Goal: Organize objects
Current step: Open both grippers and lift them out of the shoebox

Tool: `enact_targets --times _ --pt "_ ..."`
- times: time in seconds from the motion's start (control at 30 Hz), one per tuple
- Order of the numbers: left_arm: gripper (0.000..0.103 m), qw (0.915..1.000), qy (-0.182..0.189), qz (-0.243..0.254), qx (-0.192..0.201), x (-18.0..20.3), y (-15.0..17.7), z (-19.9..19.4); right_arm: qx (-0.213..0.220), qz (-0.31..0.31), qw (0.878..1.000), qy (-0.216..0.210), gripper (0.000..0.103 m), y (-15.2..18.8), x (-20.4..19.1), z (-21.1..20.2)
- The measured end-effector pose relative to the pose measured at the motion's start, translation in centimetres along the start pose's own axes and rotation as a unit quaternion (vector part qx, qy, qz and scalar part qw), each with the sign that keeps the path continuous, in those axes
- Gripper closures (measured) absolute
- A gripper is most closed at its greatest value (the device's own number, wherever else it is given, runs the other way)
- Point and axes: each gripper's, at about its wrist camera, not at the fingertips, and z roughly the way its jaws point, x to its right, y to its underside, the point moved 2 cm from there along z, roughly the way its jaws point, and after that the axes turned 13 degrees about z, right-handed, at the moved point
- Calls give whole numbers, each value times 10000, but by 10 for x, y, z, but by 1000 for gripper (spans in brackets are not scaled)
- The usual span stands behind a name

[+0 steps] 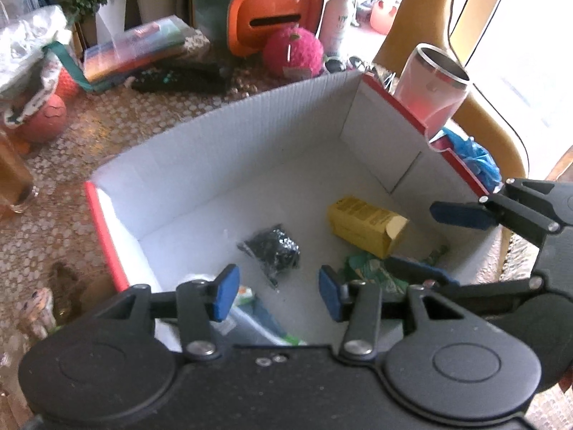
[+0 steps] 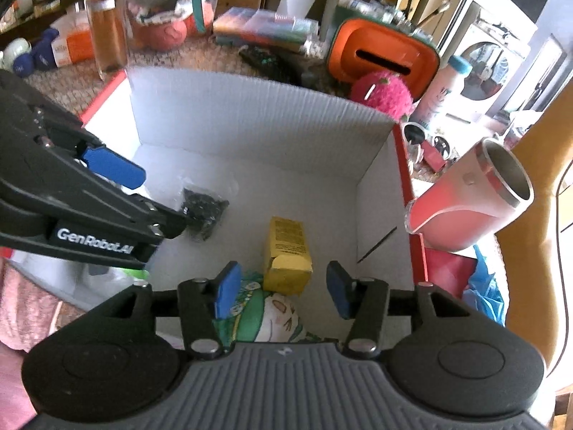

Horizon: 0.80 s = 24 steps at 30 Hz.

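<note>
A white box with red rims (image 1: 272, 136) (image 2: 250, 114) stands on the table. Inside lie a yellow carton (image 1: 365, 224) (image 2: 286, 251), a black bag of small parts (image 1: 275, 247) (image 2: 204, 211) and a green and white packet (image 1: 372, 272) (image 2: 272, 311). My left gripper (image 1: 279, 294) is open and empty above the box's near side. My right gripper (image 2: 283, 292) is open and empty above the yellow carton and the packet. The right gripper's fingers (image 1: 462, 213) show at the right in the left wrist view. The left gripper's fingers (image 2: 114, 168) show at the left in the right wrist view.
A pink steel tumbler (image 1: 433, 86) (image 2: 472, 197) stands just outside the box's right wall. Behind the box are a pink fuzzy ball (image 1: 293, 53) (image 2: 383, 93), an orange tissue box (image 1: 272, 14) (image 2: 383, 53), remote controls (image 1: 179, 79) and stacked folders (image 1: 136, 46). An amber bottle (image 2: 107, 32) stands far left.
</note>
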Motion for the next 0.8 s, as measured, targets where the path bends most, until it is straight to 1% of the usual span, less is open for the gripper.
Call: enact_targets --times 0.17,0.33,0.67,0.8 --pt "55 9995 -45 38 296 -1 15 -36 338 222 9990 -176 51 5 -3 -33" --pt "55 9986 -100 56 513 -6 35 -70 632 385 9966 -355 51 8 -11 -65" --pt "55 9956 -116 -57 923 -24 89 -135 1057 512 9902 -756 51 25 -43 -118" --pt "53 9941 -254 -148 1045 -36 113 -159 1131 554 9871 -987 48 33 -61 -130"
